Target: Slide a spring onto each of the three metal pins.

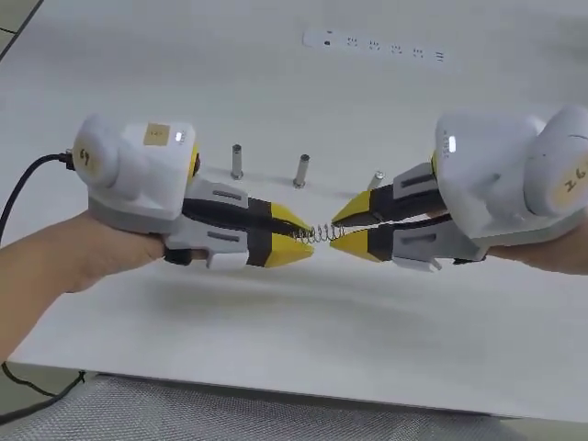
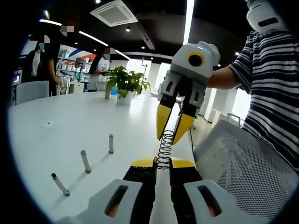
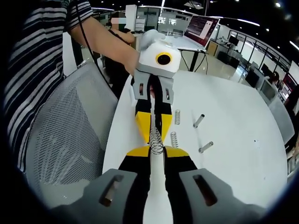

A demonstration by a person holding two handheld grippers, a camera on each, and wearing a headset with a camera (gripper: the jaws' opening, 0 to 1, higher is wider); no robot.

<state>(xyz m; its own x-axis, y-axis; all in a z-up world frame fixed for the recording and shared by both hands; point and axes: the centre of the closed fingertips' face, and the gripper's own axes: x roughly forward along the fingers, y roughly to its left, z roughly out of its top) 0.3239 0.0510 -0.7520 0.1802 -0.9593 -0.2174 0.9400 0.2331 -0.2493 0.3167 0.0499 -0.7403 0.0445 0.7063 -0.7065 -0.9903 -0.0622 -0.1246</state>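
So, spring (image 1: 319,233): held in the air above the white table (image 1: 276,331), level between the two grippers, with one end in each pair of yellow tips.
left gripper (image 1: 299,243): jaws closed on the spring's left end.
right gripper (image 1: 338,231): jaws pinched onto the other end, the tips parted only by the coil's width.
pins: the left pin (image 1: 237,162) and middle pin (image 1: 301,171) stand upright and bare on the table behind the grippers. The right pin (image 1: 378,177) is partly hidden by the right gripper.
spare springs: in the right gripper view, a far spare spring (image 3: 177,116) and a near spare spring (image 3: 174,138) sit on the table just beside the left gripper's jaws. I cannot tell whether either is on a pin.
power strip (image 1: 372,43): lies far back on the table, well apart from the pins.
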